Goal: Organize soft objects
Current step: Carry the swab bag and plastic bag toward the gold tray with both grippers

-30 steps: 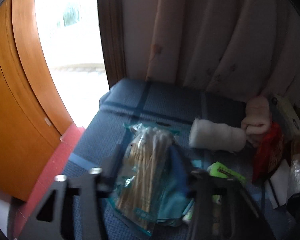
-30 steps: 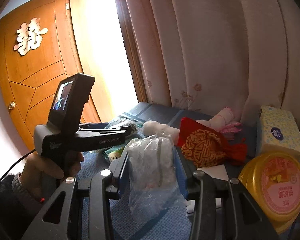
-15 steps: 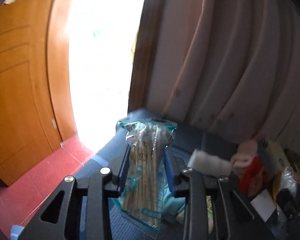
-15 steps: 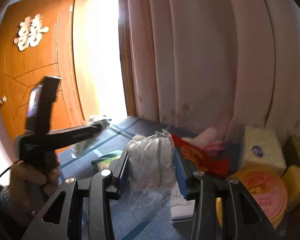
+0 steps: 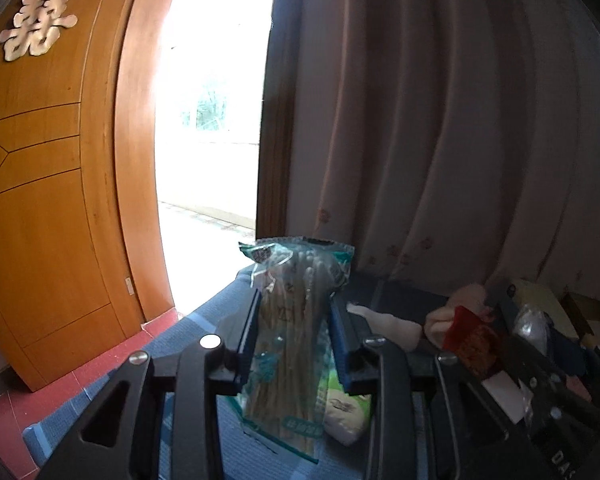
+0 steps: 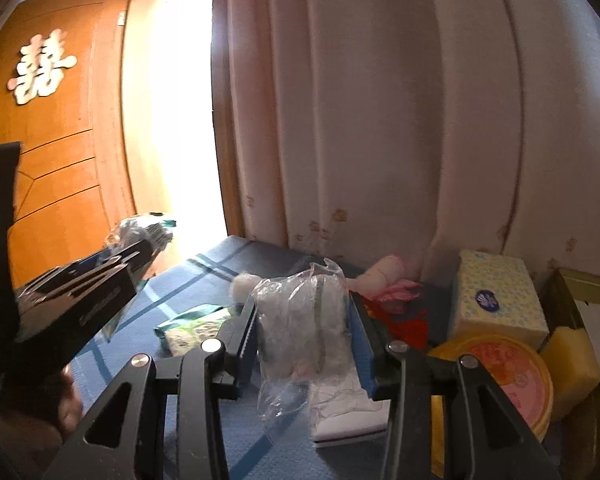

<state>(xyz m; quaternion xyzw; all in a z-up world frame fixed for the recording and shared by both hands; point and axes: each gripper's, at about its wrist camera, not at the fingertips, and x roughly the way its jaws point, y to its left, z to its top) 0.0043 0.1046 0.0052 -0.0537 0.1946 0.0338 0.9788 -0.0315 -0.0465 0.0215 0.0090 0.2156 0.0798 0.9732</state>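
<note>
My left gripper (image 5: 294,312) is shut on a clear packet of cotton swabs (image 5: 288,344) with teal printing and holds it upright above the blue cloth (image 5: 112,396). The left gripper also shows at the left of the right wrist view (image 6: 148,248). My right gripper (image 6: 302,312) is shut on a clear plastic bag of white soft stuff (image 6: 300,328), lifted off the cloth. On the cloth lie a white rolled towel (image 5: 384,326), a pink rolled towel (image 6: 384,276), a red pouch (image 5: 474,340) and a green packet (image 6: 196,326).
A tissue box (image 6: 496,300), a yellow lidded tub (image 6: 504,376) and a yellow sponge (image 6: 572,364) crowd the right side. White paper (image 6: 348,412) lies under the right gripper. Curtains (image 6: 380,120) hang behind; an orange door (image 5: 40,200) stands left by a bright doorway.
Both grippers have risen with their loads. The left gripper lifted the swab packet off the cloth and tilted up toward the door. The right gripper raised its bag slightly.
</note>
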